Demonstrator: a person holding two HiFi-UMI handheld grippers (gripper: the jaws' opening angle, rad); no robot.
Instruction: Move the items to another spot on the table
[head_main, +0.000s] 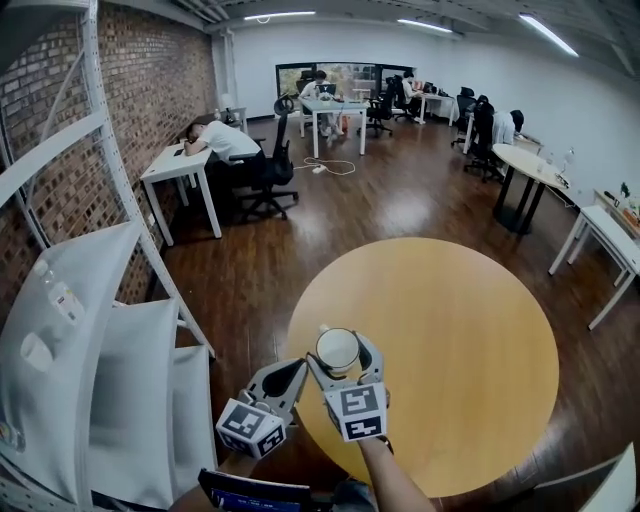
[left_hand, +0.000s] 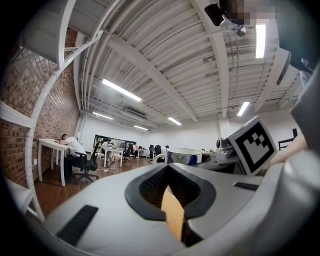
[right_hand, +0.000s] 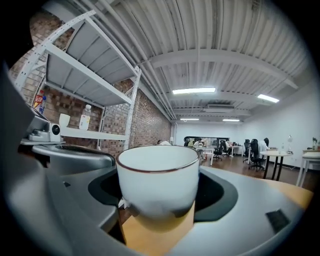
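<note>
A white cup (head_main: 337, 348) with a thin dark rim stands near the left edge of the round wooden table (head_main: 450, 340). My right gripper (head_main: 342, 335) is shut on the cup, one jaw on each side. In the right gripper view the cup (right_hand: 157, 180) fills the space between the jaws of that gripper (right_hand: 157, 165), its base low over the wood (right_hand: 155, 237). Whether it is lifted I cannot tell. My left gripper (head_main: 298, 364) is just left of it, at the table's edge, shut and empty. In the left gripper view (left_hand: 170, 167) the cup (left_hand: 184, 156) shows ahead to the right.
A white metal shelf rack (head_main: 90, 380) stands close on the left against a brick wall. Dark wooden floor surrounds the table. Farther off are desks, office chairs, a person resting at a white desk (head_main: 215, 140) and another round table (head_main: 530, 165).
</note>
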